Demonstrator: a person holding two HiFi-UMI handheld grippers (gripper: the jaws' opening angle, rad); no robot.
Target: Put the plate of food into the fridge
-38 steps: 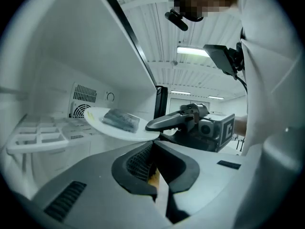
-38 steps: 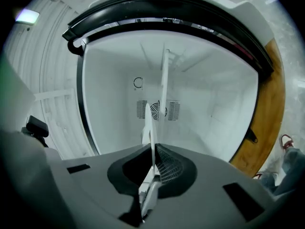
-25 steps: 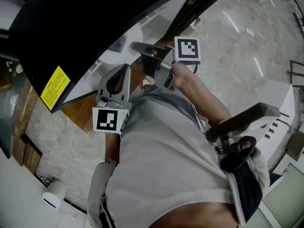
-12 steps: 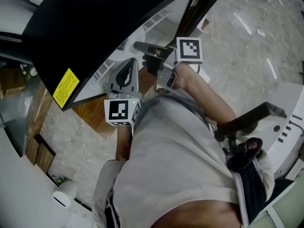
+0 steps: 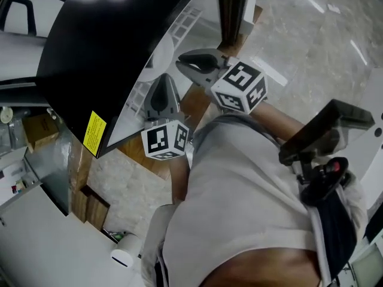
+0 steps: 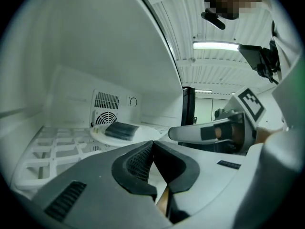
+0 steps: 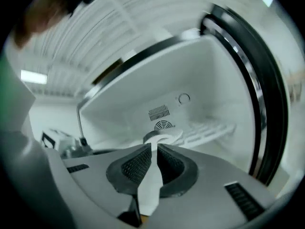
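Though empty, right gripper (image 7: 153,146) newly ajar

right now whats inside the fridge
A white plate with a dark block of food sits on the white shelf in the fridge, in front of the back-wall vent. The left gripper covers the shelf's near edge.

The plate (image 6: 138,138), food (image 6: 121,130) on it, sits on the shelf (image 6: 47,149) inside the fridge (image 6: 86,51), before its rear vent (image 6: 106,100). The left gripper (image 5: 163,81) and right gripper (image 5: 182,62) are at the fridge's opening.
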